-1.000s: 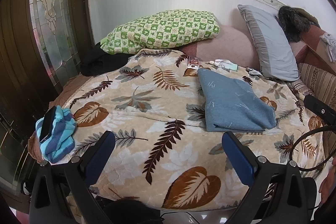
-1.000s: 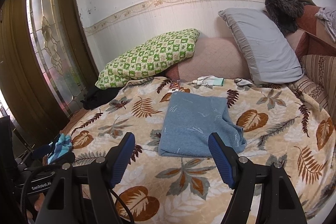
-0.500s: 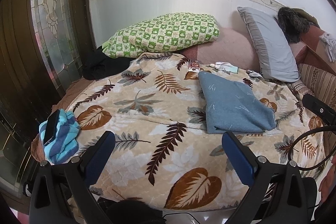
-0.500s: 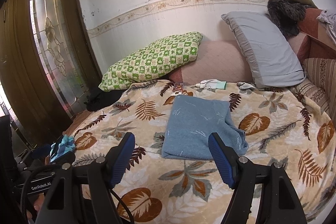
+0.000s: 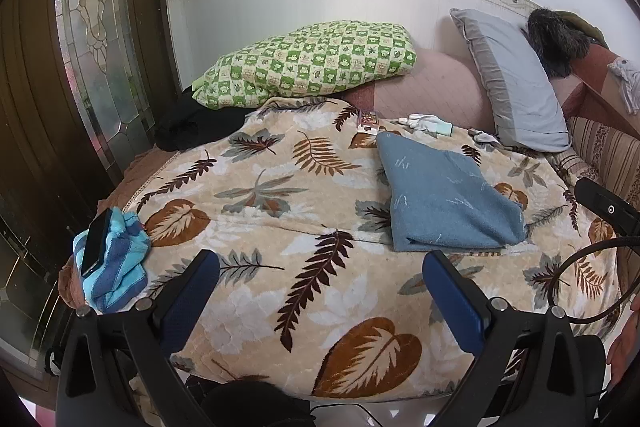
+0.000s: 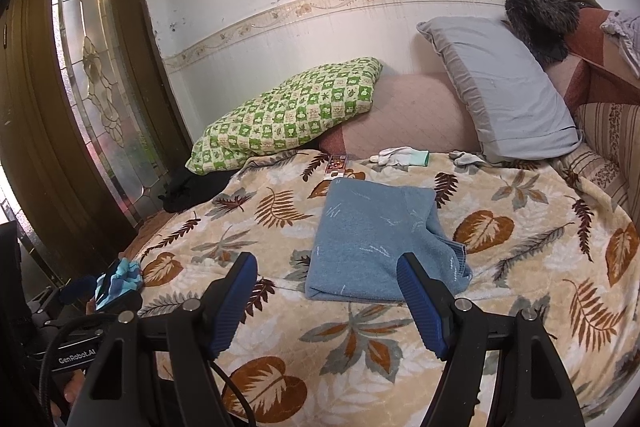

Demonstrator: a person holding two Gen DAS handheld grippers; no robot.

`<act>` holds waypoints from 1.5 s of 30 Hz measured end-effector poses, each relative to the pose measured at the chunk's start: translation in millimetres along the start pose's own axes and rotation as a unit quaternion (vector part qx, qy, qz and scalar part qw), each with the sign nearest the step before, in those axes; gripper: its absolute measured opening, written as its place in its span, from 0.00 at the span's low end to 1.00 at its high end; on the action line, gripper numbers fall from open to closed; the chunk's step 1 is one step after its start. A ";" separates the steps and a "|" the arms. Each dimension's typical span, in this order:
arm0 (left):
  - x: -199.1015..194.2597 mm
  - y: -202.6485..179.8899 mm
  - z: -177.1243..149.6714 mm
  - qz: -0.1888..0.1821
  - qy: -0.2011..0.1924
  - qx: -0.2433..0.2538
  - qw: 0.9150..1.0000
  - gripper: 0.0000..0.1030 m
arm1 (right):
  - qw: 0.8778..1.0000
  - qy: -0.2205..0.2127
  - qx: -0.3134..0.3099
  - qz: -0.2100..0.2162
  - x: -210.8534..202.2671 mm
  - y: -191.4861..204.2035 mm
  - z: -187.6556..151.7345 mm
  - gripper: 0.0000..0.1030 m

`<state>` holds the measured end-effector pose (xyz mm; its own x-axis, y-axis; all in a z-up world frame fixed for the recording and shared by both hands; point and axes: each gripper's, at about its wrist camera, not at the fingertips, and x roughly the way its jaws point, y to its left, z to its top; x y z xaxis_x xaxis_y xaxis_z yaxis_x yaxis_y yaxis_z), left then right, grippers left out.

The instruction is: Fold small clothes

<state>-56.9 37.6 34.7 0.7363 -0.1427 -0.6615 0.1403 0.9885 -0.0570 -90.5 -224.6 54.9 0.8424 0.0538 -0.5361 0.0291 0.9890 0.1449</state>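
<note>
A folded blue knit garment (image 5: 444,199) lies flat on the leaf-patterned blanket (image 5: 280,211), right of the middle; it also shows in the right wrist view (image 6: 376,247). My left gripper (image 5: 320,291) is open and empty, held back over the bed's near edge, well short of the garment. My right gripper (image 6: 328,291) is open and empty, a little short of the garment's near folded edge. A crumpled blue striped cloth (image 5: 116,267) with a black phone (image 5: 94,241) on it sits at the bed's left corner.
A green checked pillow (image 5: 312,63), a pink bolster (image 5: 432,87) and a grey pillow (image 5: 512,83) line the wall. White gloves (image 5: 428,123), a small packet (image 5: 368,121) and a black cloth (image 5: 192,127) lie at the back. A glass door (image 5: 100,39) stands left.
Both grippers have drawn back and risen slightly, so the bed and garment sit lower and farther in both views. The jaws stay open. The garment has not moved.
</note>
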 end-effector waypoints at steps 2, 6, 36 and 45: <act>1.9 1.4 0.0 -0.002 0.001 0.000 1.000 0.98 | 1.000 0.002 -0.001 -0.001 1.1 0.7 -0.4 0.73; 3.1 2.3 0.6 -0.001 0.000 -0.001 1.000 0.98 | 1.000 0.003 -0.004 -0.002 3.4 2.6 1.1 0.73; 13.9 10.0 4.0 -0.004 0.006 -0.006 1.000 0.98 | 1.000 0.009 -0.010 -0.003 15.8 13.5 1.4 0.73; 8.7 4.0 2.3 -0.007 -0.004 0.000 1.000 0.98 | 1.000 -0.004 -0.005 -0.005 7.4 8.3 4.5 0.73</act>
<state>-48.4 40.2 30.4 0.7388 -0.1576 -0.6553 0.1506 0.9863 -0.0675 -81.6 -216.6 55.8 0.8463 0.0419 -0.5311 0.0325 0.9910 0.1300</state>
